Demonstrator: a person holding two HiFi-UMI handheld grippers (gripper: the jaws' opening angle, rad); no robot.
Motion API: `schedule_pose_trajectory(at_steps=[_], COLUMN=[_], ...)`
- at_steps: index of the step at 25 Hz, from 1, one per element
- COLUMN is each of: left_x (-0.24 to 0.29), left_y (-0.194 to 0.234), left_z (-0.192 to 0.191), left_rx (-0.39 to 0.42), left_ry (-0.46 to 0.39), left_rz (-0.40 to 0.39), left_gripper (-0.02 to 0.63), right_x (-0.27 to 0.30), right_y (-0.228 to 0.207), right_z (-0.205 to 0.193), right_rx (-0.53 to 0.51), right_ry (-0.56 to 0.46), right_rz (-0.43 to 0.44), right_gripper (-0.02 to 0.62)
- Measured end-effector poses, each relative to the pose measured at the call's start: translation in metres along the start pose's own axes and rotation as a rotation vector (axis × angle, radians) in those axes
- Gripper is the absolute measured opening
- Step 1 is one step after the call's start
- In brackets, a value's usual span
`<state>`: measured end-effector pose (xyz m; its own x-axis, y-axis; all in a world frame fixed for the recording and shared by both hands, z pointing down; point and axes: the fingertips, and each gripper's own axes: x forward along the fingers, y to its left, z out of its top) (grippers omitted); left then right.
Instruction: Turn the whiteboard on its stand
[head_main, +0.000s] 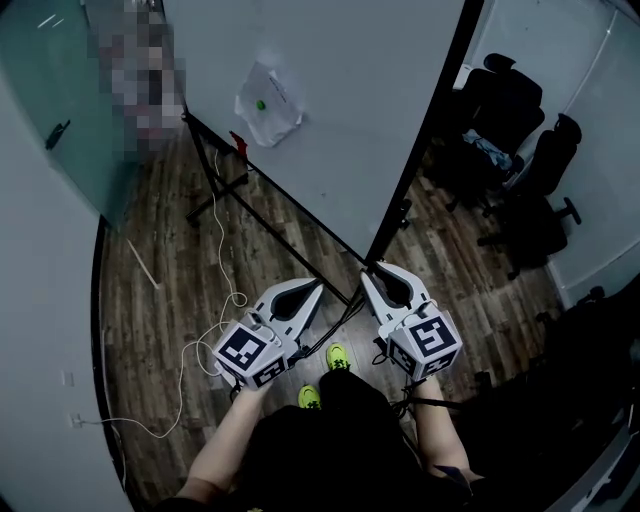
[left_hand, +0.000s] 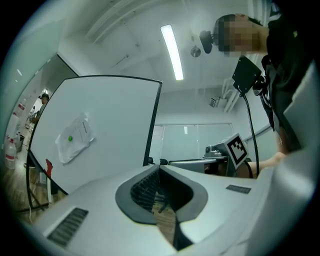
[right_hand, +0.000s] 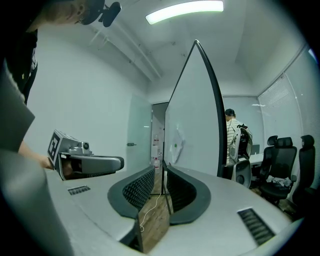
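Whiteboard (head_main: 330, 110) at upper centre untouched; left hand-held gripper (head_main: 319, 284) jaws together, right hand-held gripper (head_main: 367, 267) a slit apart, both empty, so turning looks pending.

The large white rectangular whiteboard (head_main: 340, 110) stands on its black metal stand (head_main: 260, 205) on the wooden plank floor (head_main: 160, 330). A crumpled paper sheet (head_main: 268, 100) hangs on the board's face. The left hand-held gripper (head_main: 318, 284) and the right hand-held gripper (head_main: 370, 268) lie side by side before the board's lower edge. Black office chairs (head_main: 510, 140) stand behind the board, to the right. A thin white cable (head_main: 215, 320) lies on the floor at the left.
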<state>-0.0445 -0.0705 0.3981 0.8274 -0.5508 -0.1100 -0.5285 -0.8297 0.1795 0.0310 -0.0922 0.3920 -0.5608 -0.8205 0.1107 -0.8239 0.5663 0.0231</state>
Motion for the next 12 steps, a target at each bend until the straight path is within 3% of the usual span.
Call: schedule_pose_trajectory(at_steps=[12], left_x=[0.044], left_y=[0.023], left_z=[0.011], left_rx=[0.013], left_ry=[-0.004], left_rz=[-0.030], left_gripper=[0.003], right_x=[0.024], right_y=[-0.051], right_z=[0.015], right_rx=[-0.021], right_ry=[-0.026], right_rz=[-0.072], right_gripper=[0.111])
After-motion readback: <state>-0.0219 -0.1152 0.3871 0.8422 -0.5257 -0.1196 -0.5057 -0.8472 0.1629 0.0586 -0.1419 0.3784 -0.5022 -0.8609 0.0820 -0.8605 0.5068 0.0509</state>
